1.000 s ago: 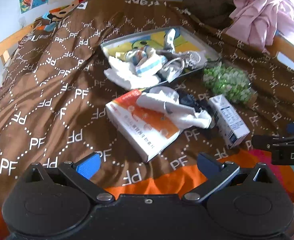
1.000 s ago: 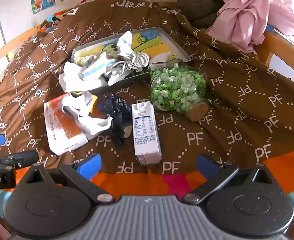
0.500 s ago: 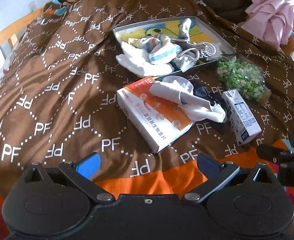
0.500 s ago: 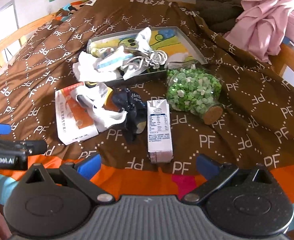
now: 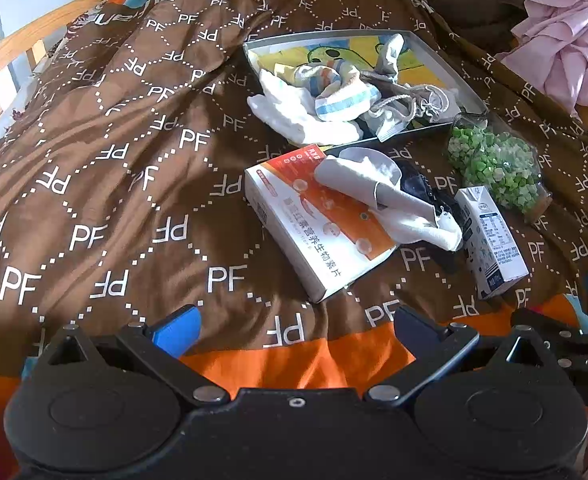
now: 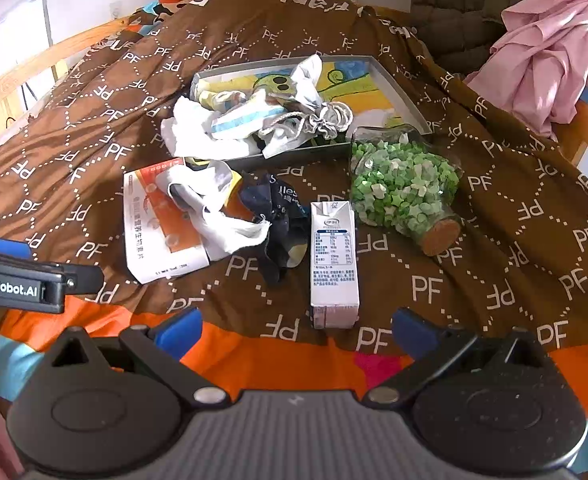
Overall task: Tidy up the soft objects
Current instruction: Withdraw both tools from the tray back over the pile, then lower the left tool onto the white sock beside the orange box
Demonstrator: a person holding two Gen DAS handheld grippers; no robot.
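White sock (image 5: pixel 394 204) lies draped over the orange box (image 5: pixel 314 224) mid-bed, below the tray (image 5: pixel 450 76); both my grippers (image 5: pixel 294 322) (image 6: pixel 294 326) hang open, empty. Grabbing low, I risk dragging the box along.

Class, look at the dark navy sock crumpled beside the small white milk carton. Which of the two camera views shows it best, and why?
The right wrist view: the dark navy sock lies spread in the open, its pale lettering visible, beside the small white milk carton. In the left wrist view the sock is mostly hidden behind the white sock lying on the orange-and-white box.
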